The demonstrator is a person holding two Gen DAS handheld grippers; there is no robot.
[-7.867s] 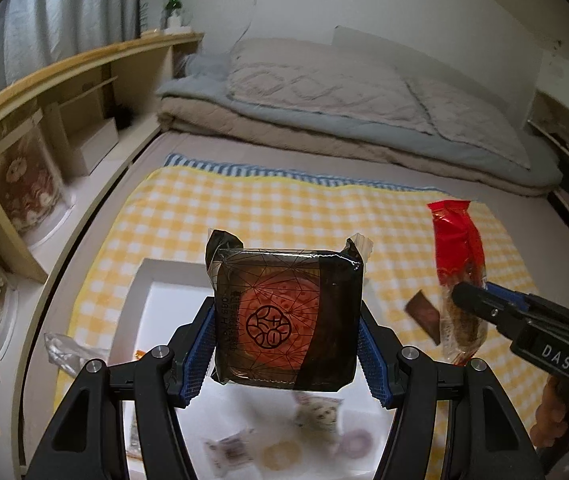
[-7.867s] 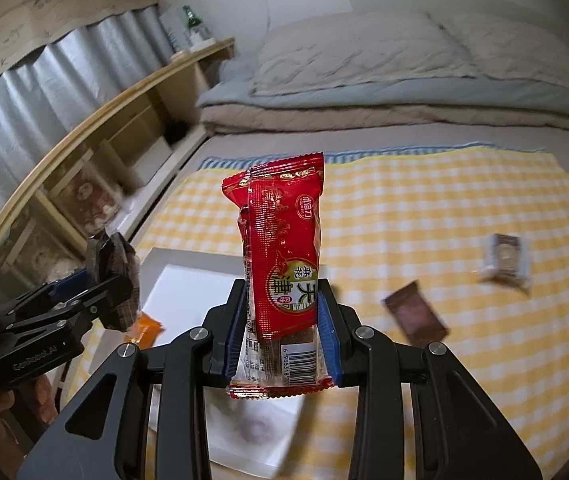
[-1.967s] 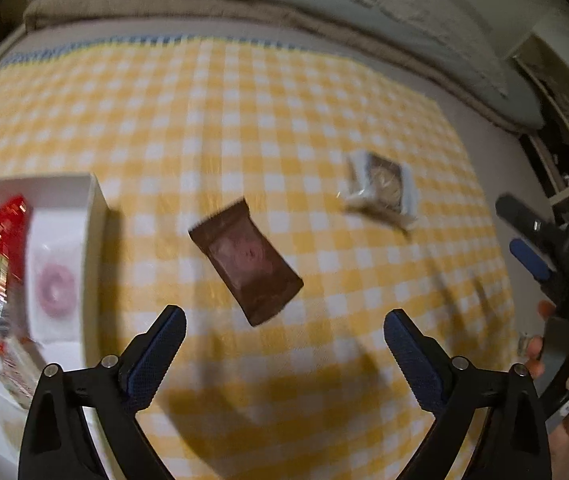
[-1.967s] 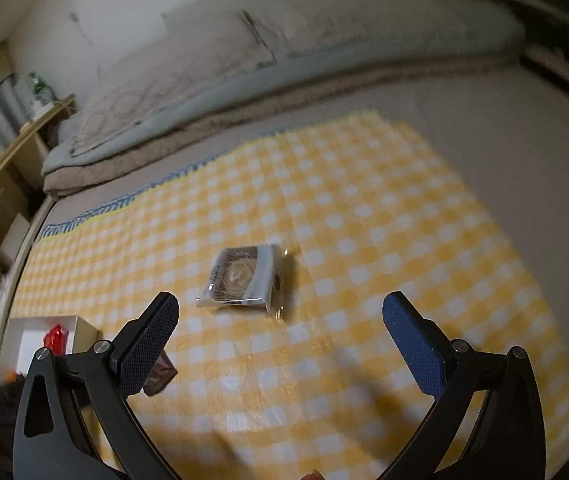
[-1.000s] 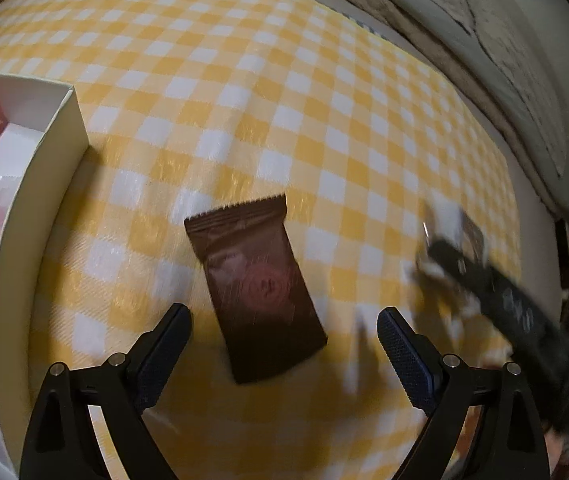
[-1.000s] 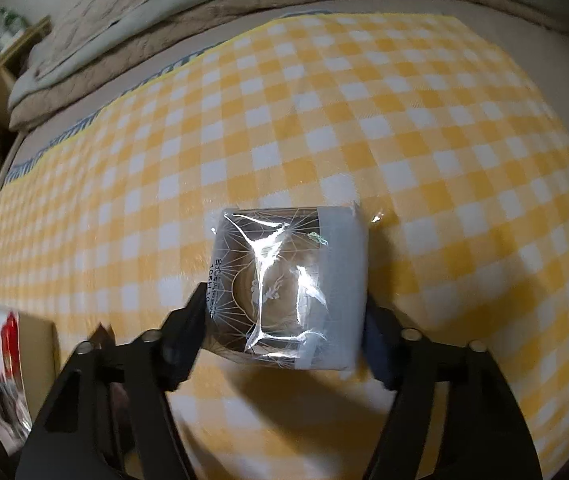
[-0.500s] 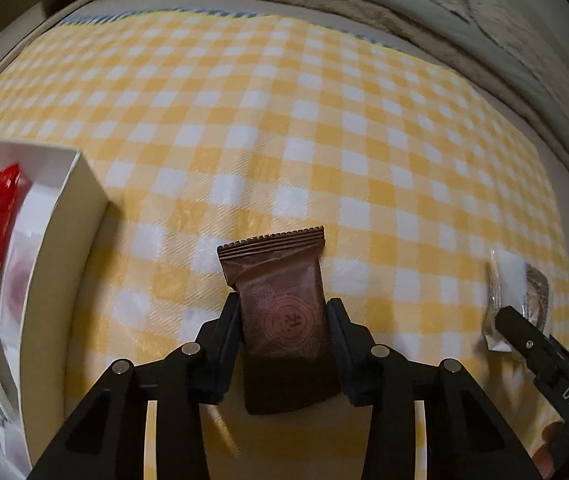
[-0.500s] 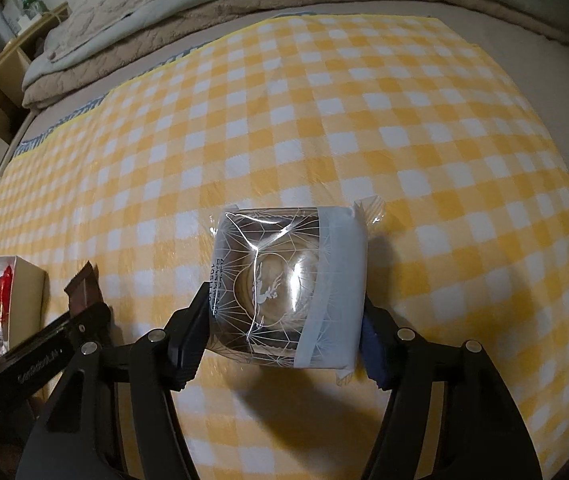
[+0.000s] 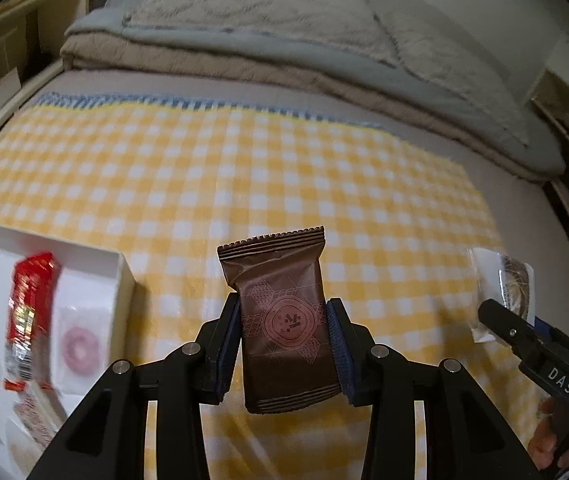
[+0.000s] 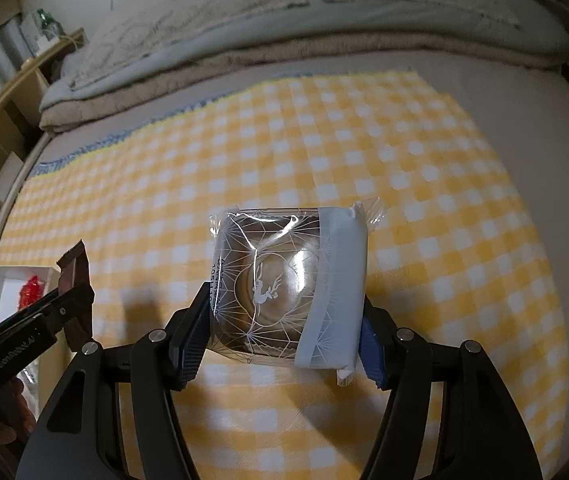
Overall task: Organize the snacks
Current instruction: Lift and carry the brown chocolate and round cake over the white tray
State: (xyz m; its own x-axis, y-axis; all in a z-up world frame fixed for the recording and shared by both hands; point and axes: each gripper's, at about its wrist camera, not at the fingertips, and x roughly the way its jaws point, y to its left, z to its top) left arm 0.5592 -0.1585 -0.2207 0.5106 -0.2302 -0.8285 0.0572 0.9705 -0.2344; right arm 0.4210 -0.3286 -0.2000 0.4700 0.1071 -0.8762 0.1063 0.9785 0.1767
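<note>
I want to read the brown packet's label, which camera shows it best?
The left wrist view: the brown packet faces the lens, upright, clamped in the left gripper. The right wrist view shows it only edge-on at the far left, label hidden.

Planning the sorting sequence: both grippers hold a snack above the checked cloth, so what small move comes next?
Probably carry the left gripper with its brown packet sideways over the white box, which already holds a red packet; the right gripper can follow with the clear-wrapped pastry.
</note>
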